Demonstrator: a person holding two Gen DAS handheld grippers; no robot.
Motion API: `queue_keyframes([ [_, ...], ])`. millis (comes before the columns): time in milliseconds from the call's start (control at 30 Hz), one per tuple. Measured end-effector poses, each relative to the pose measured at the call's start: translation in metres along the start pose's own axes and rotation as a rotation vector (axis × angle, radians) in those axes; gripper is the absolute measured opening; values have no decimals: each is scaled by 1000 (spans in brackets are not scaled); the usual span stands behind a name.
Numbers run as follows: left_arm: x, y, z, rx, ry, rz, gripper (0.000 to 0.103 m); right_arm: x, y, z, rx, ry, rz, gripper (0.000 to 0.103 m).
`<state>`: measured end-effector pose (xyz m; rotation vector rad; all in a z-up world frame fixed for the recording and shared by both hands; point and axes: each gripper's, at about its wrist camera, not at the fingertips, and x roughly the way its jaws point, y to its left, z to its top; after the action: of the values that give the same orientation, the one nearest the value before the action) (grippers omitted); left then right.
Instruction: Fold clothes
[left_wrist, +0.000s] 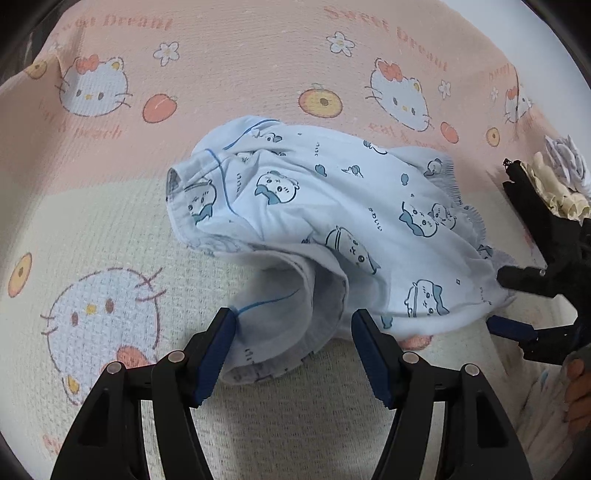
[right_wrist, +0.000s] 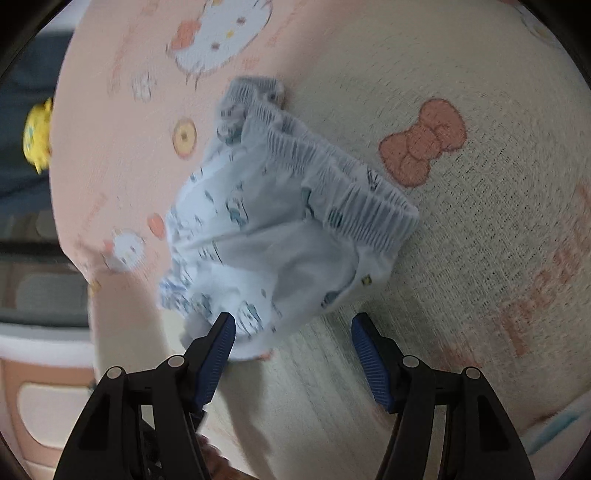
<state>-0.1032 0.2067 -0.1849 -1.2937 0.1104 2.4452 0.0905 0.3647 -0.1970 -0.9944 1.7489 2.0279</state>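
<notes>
Small pale-blue shorts (left_wrist: 321, 221) w/ cartoon print are lying crumpled on the pink-and-cream blanket (left_wrist: 229, 66), roughly mid-blanket, straddling the line where the pink part is meeting the cream part. Elastic waistband (right_wrist: 332, 184) is bunching up on the side toward the bow print; one leg opening (left_wrist: 280, 328) is flopping open toward the left wrist cam.

Left gripper (left_wrist: 293, 350) is hovering low over that leg opening, jaws standing wide, hem sitting between the pads but nothing pinching it. Right gripper (right_wrist: 293, 350) is coming at the far side of the garment, also wide, gripping nothing; its left pad is overlapping the fabric edge in its own view, and contact can't be told there bc of motion blur. From the left view, its tips are sitting just beside the shorts' edge.

Handling, as a guess: thin cotton, very light, limp, no stiffness, so it'll be sagging and sliding on the textured blanket. Best holds prob. the waistband corners, thick gathered elastic giving pads something to bite, or both hem layers together. Grabbing one layer only risks the shorts opening up.
</notes>
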Motion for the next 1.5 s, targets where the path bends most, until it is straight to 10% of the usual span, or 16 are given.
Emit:
queue_keyframes([
  [400, 20, -4, 10, 26, 4, 49, 63, 0, -20, 12, 136, -112, 178, 71],
  [833, 38, -14, 18, 59, 24, 16, 102, -2, -8, 13, 41, -177, 167, 75],
  [1167, 38, -13, 20, 63, 13, -8, 102, 4, -4, 10, 30, -151, 179, 86],
  [1300, 34, -14, 15, 53, -12, 40, 86, 4, -1, 7, 9, -174, 128, 79],
  [1500, 25, 1, 11, 31, -35, 29, 57, 4, -7, 7, 11, -201, 57, 41],
])
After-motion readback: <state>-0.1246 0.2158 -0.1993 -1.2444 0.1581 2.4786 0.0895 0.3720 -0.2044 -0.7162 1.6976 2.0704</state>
